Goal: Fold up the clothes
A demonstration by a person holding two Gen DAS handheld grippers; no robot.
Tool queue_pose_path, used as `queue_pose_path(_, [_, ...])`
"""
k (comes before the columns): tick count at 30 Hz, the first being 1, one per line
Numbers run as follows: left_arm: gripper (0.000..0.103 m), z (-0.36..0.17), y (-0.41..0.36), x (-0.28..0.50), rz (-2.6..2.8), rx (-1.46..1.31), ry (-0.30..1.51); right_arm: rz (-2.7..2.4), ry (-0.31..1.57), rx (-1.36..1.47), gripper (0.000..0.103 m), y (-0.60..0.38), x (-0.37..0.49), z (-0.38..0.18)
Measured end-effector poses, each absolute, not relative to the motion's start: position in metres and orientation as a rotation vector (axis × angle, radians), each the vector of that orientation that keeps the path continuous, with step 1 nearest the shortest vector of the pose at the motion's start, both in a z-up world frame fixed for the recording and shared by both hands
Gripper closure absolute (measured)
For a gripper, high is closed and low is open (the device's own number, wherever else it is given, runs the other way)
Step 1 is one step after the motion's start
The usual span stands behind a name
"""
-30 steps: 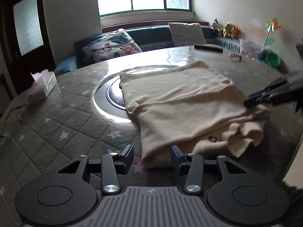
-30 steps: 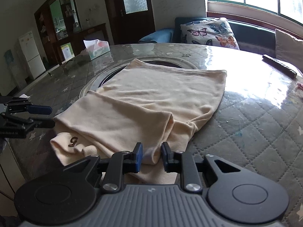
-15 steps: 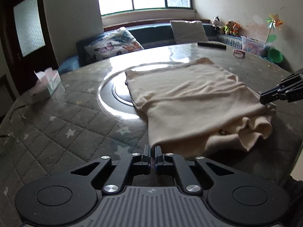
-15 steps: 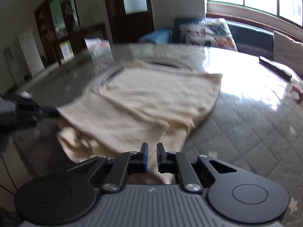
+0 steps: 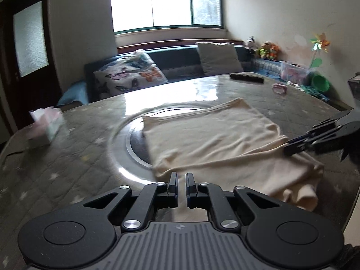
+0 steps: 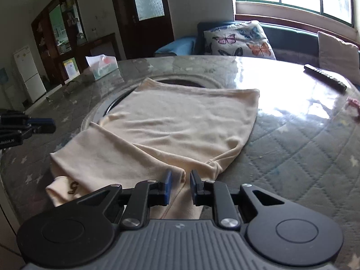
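Tissue box (image 6: 102,66), remote (image 6: 325,77) well aside

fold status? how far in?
Done: the cream shirt lies flat on the table, one sleeve folded across the body. In hand: right tongs sit open around a fabric ridge at the near edge; left tongs are slightly open at the shirt's side edge, gripping nothing. Left: the bunched collar end and the final fold of the body.

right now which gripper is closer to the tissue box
Left. The left gripper sits on the tissue box side of the cream garment. The right gripper is at the garment's opposite near corner.
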State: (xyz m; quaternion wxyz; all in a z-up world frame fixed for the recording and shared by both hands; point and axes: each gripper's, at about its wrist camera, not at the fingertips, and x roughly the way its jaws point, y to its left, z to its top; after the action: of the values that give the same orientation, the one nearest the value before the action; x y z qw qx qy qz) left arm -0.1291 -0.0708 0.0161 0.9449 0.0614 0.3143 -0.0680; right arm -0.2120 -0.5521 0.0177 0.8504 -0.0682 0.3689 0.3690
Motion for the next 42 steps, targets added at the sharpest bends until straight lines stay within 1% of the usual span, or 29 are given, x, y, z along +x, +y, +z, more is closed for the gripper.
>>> queue_pose_path(2, [0.094,0.015,-0.077,-0.119,-0.157,0.128,0.64,0.787,0.783,-0.141,0.09,-0.549,-0.213,0.015])
queue_pose_path(3, [0.094,0.014,-0.081,-0.114,-0.166,0.13,0.64,0.78,0.769,-0.146,0.097,-0.548,-0.215,0.017])
queue_pose_path(6, [0.094,0.011,-0.09,-0.099,-0.189,0.135,0.642,0.763,0.724,-0.132,0.098,-0.548,-0.22,0.028])
queue_pose_path(9, [0.094,0.0,-0.091,-0.088,-0.174,0.142,0.668,0.739,0.715,-0.12,0.097,-0.55,-0.216,0.033])
queue_pose_path(11, [0.094,-0.005,-0.088,-0.086,-0.161,0.146,0.682,0.717,0.738,-0.114,0.096,-0.551,-0.209,0.025])
queue_pose_path(12, [0.094,-0.005,-0.087,-0.087,-0.163,0.143,0.683,0.708,0.748,-0.114,0.094,-0.552,-0.206,0.02])
queue_pose_path(16, [0.094,-0.001,-0.088,-0.091,-0.173,0.142,0.668,0.702,0.743,-0.105,0.094,-0.558,-0.208,0.019])
queue_pose_path(21, [0.094,0.0,-0.102,-0.09,-0.215,0.14,0.661,0.77,0.675,-0.157,0.092,-0.55,-0.223,0.033])
queue_pose_path(26, [0.094,-0.005,-0.119,-0.098,-0.268,0.195,0.663,0.875,0.694,-0.271,0.091,-0.526,-0.237,0.022])
queue_pose_path(29, [0.092,-0.009,-0.12,-0.104,-0.279,0.203,0.673,0.886,0.73,-0.309,0.089,-0.529,-0.24,0.016])
queue_pose_path(30, [0.092,-0.009,-0.12,-0.106,-0.281,0.205,0.674,0.889,0.741,-0.322,0.087,-0.531,-0.242,0.014])
queue_pose_path(32, [0.091,-0.008,-0.122,-0.108,-0.288,0.206,0.668,0.899,0.737,-0.347,0.087,-0.537,-0.246,0.017])
queue_pose_path(36, [0.091,-0.005,-0.132,-0.106,-0.321,0.2,0.652,0.888,0.705,-0.324,0.087,-0.534,-0.243,0.025])
queue_pose_path(42, [0.092,-0.012,-0.153,-0.106,-0.384,0.218,0.665,0.906,0.674,-0.256,0.087,-0.502,-0.222,0.027])
